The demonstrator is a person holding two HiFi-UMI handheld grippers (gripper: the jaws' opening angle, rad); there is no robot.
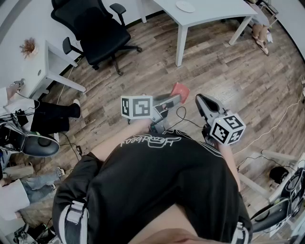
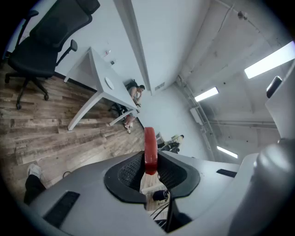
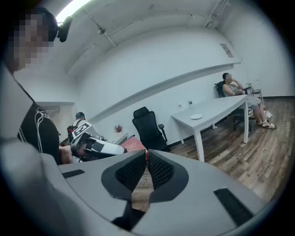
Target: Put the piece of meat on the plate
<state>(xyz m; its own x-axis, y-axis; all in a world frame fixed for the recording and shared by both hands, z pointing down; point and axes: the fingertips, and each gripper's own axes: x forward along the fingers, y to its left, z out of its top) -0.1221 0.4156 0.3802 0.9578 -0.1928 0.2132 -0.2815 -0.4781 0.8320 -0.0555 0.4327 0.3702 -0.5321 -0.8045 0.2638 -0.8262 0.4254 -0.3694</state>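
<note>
Both grippers held out in front of torso, near level, left gripper (image 1: pixel 172 101) clamped on thin red meat (image 1: pixel 181 89), edge-on between pads, right gripper (image 1: pixel 200 99) at its 3 o'clock, jaws together, empty, plate (image 1: pixel 185 6) on table (image 1: pixel 214 12) at 12 o'clock, open floor (image 1: pixel 214 66) between, chair (image 1: pixel 97 28) at 10 o'clock

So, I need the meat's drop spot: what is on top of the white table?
A round white plate lies on the white table, near its long edge. The end by the seated person is too small to read.

meat (image 2: pixel 150 146) partly hidden in left hand-held gripper (image 2: pixel 150 162), plate (image 1: pixel 185 6) tiny
</note>
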